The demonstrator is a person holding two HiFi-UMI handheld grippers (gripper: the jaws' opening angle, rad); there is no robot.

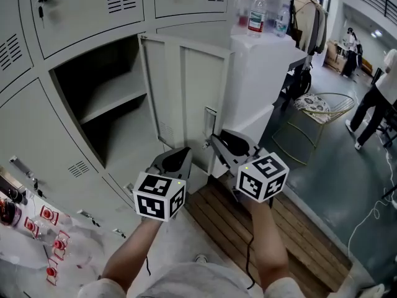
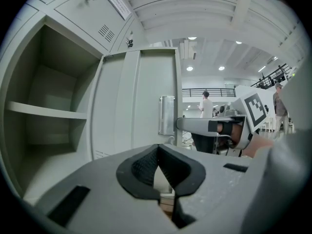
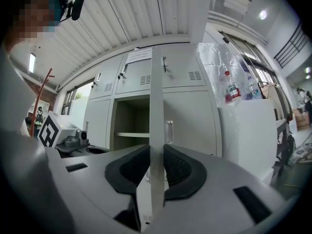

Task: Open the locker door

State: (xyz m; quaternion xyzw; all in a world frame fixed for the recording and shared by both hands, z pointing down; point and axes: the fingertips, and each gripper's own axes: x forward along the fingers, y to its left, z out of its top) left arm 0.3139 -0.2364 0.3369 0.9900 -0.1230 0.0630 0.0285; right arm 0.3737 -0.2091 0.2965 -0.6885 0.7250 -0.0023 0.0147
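Locker door [image 3: 156, 106] pinched between right fingers [image 3: 183, 172].

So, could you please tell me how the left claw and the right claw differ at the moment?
The right claw is clamped on the free edge of the open locker door, while the left claw is closed on nothing. The right claw touches the door; the left claw sits in front of the door's inner face, apparently clear of it. Both point roughly level toward that door.
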